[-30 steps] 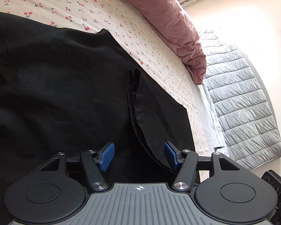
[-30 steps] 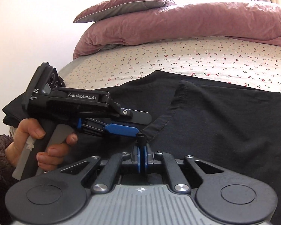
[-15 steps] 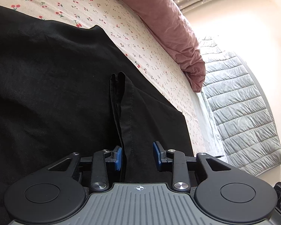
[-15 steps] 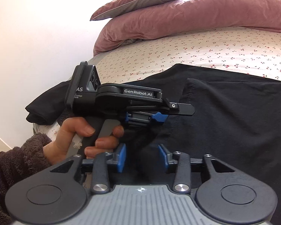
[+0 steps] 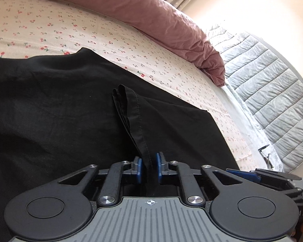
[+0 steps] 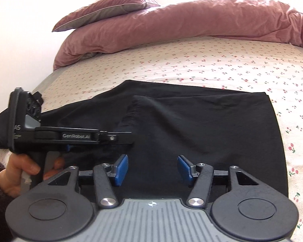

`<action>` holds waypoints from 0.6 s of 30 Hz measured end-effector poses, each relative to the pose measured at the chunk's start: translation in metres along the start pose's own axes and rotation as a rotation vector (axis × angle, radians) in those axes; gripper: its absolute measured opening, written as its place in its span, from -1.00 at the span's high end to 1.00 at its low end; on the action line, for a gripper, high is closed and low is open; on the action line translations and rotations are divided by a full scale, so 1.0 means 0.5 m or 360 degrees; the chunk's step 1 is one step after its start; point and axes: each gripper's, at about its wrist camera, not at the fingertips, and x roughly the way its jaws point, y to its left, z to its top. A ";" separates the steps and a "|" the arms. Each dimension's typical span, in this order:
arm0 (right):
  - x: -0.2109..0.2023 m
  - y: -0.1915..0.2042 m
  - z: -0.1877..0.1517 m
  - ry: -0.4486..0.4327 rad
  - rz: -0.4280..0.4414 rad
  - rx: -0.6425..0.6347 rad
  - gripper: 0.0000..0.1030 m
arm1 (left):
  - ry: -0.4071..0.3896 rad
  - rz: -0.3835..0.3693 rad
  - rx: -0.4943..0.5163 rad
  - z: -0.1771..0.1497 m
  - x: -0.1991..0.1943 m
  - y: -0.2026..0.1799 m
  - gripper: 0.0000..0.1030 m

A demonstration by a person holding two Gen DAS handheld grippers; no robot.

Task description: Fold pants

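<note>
Black pants point(image 5: 50, 104) lie spread on the cherry-print bed sheet point(image 5: 50, 26). A hemmed fold of the pants point(image 5: 135, 121) stands up and runs between the blue pads of my left gripper point(image 5: 148, 168), which is nearly closed around it. In the right wrist view the pants point(image 6: 202, 125) lie flat with one layer folded over. My right gripper point(image 6: 152, 168) is open and empty just above the cloth. The left gripper point(image 6: 129, 138), held by a hand, sits to its left at the fold's edge.
A pink duvet point(image 6: 192, 24) and pillow point(image 6: 103, 10) lie at the far side of the bed. A grey quilted blanket point(image 5: 268, 80) hangs at the bed's right side. The right gripper's tip point(image 5: 252, 175) shows at the left view's lower right.
My left gripper closed onto the raised hem fold. My right gripper let go of the hem, opened wide and drew back to the right.
</note>
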 end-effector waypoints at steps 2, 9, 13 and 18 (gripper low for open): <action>0.005 -0.008 -0.001 -0.0006 -0.0055 0.0001 -0.17 | -0.0007 0.0027 0.0036 -0.001 -0.001 -0.005 0.97; 0.015 -0.031 -0.002 -0.0018 -0.0177 -0.0004 -0.25 | -0.0061 0.0102 0.0189 0.016 -0.053 -0.033 0.99; 0.025 -0.028 -0.004 -0.0005 -0.0193 -0.0049 -0.30 | -0.0063 0.0202 0.0171 0.027 -0.106 -0.006 0.99; 0.043 -0.009 -0.002 0.0015 -0.0176 -0.0112 -0.36 | -0.0083 0.0323 0.0068 0.043 -0.192 0.061 0.99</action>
